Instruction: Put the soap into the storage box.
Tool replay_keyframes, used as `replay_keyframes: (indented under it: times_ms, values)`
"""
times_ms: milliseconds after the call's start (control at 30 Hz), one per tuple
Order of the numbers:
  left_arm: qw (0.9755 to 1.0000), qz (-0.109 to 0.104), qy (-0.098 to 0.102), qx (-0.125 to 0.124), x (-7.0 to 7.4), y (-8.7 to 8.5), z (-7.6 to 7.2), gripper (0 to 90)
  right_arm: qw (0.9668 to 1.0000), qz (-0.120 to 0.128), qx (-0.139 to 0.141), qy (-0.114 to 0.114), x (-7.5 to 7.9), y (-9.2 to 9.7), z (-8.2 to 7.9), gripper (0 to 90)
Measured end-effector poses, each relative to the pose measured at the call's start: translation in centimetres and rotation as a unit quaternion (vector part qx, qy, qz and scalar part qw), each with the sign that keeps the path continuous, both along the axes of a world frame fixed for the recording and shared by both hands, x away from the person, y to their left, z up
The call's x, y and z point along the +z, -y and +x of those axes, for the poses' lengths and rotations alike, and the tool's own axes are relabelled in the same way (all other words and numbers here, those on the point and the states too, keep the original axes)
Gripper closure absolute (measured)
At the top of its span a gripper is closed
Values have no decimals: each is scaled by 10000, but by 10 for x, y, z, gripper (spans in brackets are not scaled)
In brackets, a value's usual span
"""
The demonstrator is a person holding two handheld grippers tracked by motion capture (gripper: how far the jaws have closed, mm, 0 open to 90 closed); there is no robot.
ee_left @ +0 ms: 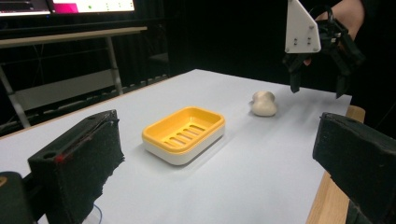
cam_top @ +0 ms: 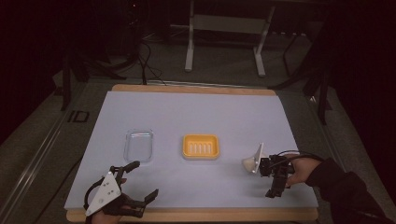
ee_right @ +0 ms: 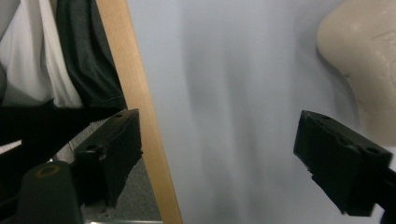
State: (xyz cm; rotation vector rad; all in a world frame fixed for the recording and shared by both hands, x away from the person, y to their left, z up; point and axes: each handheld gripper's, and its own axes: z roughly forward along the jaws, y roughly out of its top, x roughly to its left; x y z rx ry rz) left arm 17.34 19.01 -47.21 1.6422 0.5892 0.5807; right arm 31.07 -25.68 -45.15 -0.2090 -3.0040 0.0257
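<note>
Left gripper (cam_top: 141,179) at 7 o'clock on table (cam_top: 196,112), jaws spread, nothing held; keep parked. Clear lid (cam_top: 139,145) at 9 o'clock of yellow soap dish (cam_top: 201,147). Soap bar (cam_top: 249,163) at 4 o'clock of dish, lying free on table. Right gripper (ee_left: 317,84) above soap, jaws apart, nothing between; in right gripper view soap sits off to one side. Judgement: centre both pads astride bar's narrow waist, lower square, then squeeze gently.

I note the soap dish (cam_top: 201,146) at the middle of the table (cam_top: 196,112), with the clear lid (cam_top: 139,145) well apart to its left. The soap bar (cam_top: 249,162) lies to its right, just beside my right gripper (cam_top: 275,185). My left gripper (cam_top: 140,182) sits before the lid, near the table's front edge.
</note>
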Motion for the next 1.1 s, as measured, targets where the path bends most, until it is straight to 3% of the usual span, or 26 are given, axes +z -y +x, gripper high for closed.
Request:
replay_keyframes:
  times_ms: [233,533,800,1100]
  values:
    - [10000,-10,-10,-29,0,0,-1,15,9988,82,391,271,6,0,1,217]
    - [10000,19,-25,-25,-1,0,0,15,9966,152,696,421,8,-4,5,228]
    - [10000,20,-49,6,-1,-1,-2,15,9947,175,852,543,10,-5,11,232]
    - [10000,20,-56,28,-2,-1,-1,15,9943,213,819,647,16,-8,26,234]
